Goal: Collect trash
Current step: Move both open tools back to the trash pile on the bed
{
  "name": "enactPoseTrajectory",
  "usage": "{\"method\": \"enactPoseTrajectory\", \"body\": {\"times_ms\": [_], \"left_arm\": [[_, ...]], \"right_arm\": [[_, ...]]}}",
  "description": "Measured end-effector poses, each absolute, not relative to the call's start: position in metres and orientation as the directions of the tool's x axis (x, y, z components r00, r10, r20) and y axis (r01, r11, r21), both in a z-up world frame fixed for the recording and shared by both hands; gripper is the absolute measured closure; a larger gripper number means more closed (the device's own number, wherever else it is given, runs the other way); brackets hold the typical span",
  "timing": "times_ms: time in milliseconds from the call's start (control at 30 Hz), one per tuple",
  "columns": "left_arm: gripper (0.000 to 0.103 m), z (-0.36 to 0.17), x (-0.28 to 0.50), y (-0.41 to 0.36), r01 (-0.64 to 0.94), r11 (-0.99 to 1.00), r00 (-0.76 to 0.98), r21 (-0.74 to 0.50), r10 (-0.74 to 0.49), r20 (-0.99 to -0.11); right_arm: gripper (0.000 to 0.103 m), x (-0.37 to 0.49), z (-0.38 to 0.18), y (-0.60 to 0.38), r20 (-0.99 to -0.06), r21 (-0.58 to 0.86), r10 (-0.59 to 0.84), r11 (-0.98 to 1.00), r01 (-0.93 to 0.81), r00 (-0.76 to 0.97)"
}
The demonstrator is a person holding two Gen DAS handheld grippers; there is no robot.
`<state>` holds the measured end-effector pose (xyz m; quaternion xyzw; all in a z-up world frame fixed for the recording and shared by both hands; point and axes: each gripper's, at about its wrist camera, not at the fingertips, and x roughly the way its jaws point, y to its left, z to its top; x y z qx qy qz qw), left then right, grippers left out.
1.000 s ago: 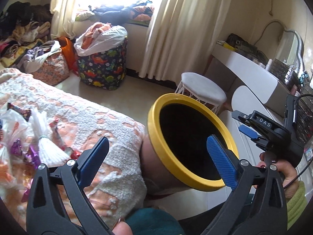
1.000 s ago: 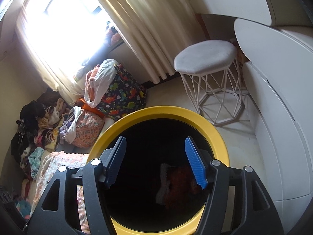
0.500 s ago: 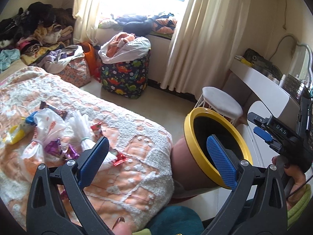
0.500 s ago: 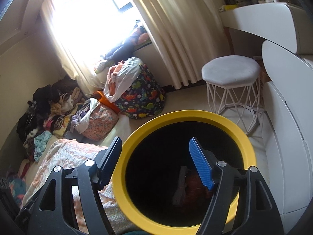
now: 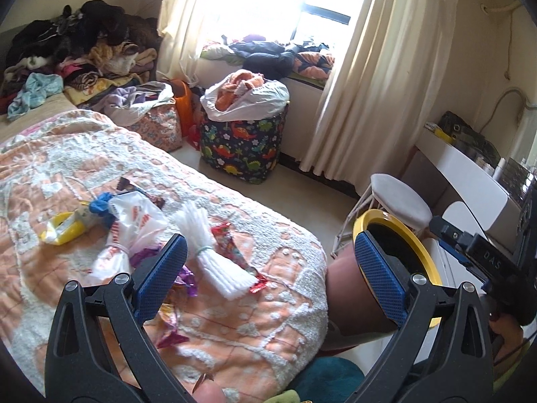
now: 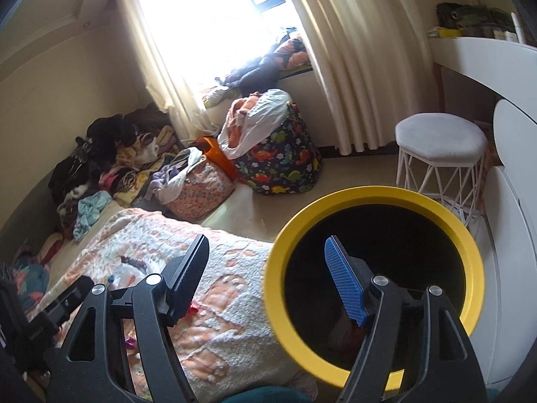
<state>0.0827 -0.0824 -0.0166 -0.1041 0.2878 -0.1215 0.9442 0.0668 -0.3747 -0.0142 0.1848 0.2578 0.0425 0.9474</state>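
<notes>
Yellow-rimmed and tilted on its side, the brown bin [image 6: 372,288] lies against the bed's edge with its dark mouth facing the right tongs [image 6: 268,282]; inside, low down, something reddish and pale can just be made out, too dim to name. At about twelve o'clock from the bin stands a dinosaur-print hamper [image 5: 243,147] stuffed with a white bag and orange cloth, and beside it a floral bag [image 5: 157,127] spilling pale clothes. The trash sits on the peach and white bedspread [image 5: 235,329]: a knotted white plastic bag [image 5: 131,228] with orange print, a yellow wrapper [image 5: 62,228] at its nine o'clock, a tied bundle of white strands [image 5: 208,252], a red wrapper [image 5: 231,245] and purple foil [image 5: 184,278] partly hidden behind the left tongs [image 5: 268,275]. Both tongs are released, jaws wide with nothing between them; the right pair's far jaw hangs in front of the bin's mouth. In the left view the right tongs' body is cut off at three o'clock, and a hand [image 5: 503,332] shows only in part.
</notes>
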Motion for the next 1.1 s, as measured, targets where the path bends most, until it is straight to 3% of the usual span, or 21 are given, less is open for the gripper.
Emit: {"method": "enactPoseTrajectory", "body": {"times_ms": [1100], "left_arm": [[0.011, -0.035, 0.082, 0.022, -0.059, 0.948, 0.821, -0.311, -0.131, -0.556]], "right_arm": [[0.033, 0.055, -0.016, -0.237, -0.524, 0.194, 0.366, 0.931, -0.310, 0.769]]}}
